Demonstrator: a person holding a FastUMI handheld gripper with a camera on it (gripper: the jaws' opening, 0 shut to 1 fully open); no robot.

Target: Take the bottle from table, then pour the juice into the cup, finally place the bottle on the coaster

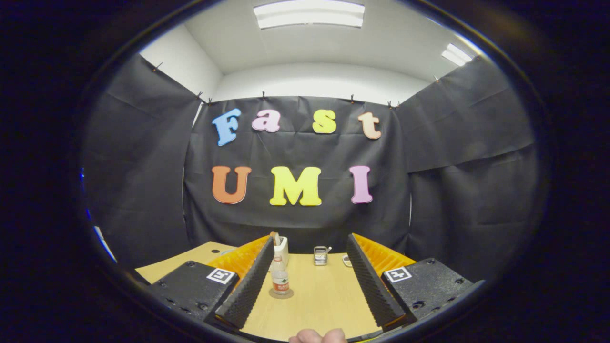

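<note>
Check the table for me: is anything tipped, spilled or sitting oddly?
Nothing looks tipped or spilled. The bottle stands upright on the coaster, between the open gripper's fingers near the left one. A white holder, the cup and a small white thing sit farther back on the dry table. A fingertip shows at the near edge.

— What closes in the booth?
— Black cloth (295, 143), clipped up along its top edge, on three sides.
— Above it?
— White wall (319, 85) and ceiling, two lit panels (309, 13).
— Furniture?
— A pale wooden tabletop (319, 300) against the back cloth.
</note>
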